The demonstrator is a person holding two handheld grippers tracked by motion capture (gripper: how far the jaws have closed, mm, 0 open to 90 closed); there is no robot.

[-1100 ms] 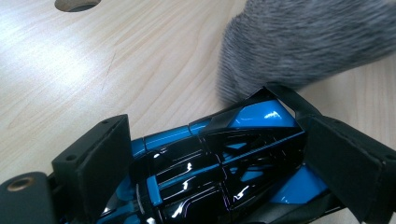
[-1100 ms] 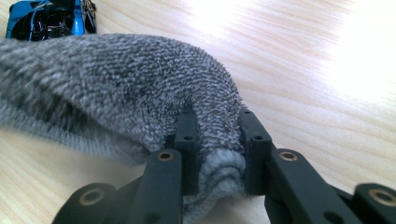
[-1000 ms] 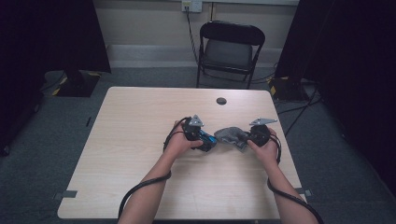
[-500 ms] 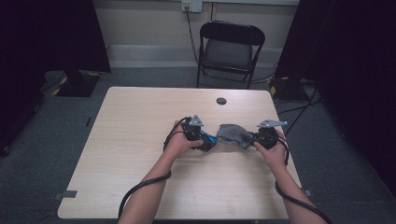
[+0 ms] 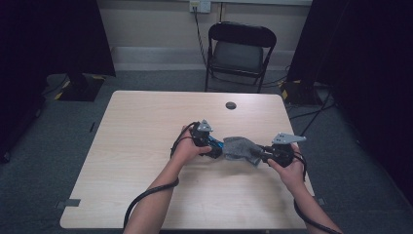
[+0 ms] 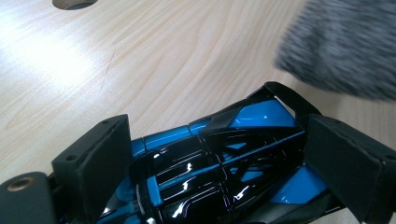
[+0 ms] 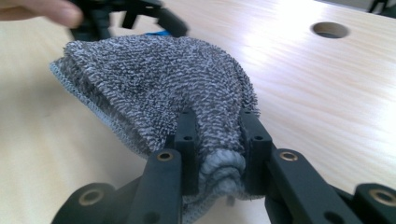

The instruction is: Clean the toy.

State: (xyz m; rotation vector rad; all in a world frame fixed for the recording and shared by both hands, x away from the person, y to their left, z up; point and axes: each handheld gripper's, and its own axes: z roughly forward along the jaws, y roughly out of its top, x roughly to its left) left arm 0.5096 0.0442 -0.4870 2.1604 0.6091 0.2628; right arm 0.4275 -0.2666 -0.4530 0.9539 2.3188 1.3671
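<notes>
Cloth [image 7: 154, 79], soft and limp, hangs bunched in the clenched right gripper [image 7: 217, 140]; left gripper [image 6: 210, 163] clamps the glossy, slippery toy car [image 6: 219, 158] mid-frame

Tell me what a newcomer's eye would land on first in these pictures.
First, the glossy blue and black toy car, clamped between the left gripper jaws near the middle of the pale wooden table. Next, the fuzzy grey towel, bunched and pinched at one end by the right gripper, stretching across to the car. Behind the table stands a black folding chair.
</notes>
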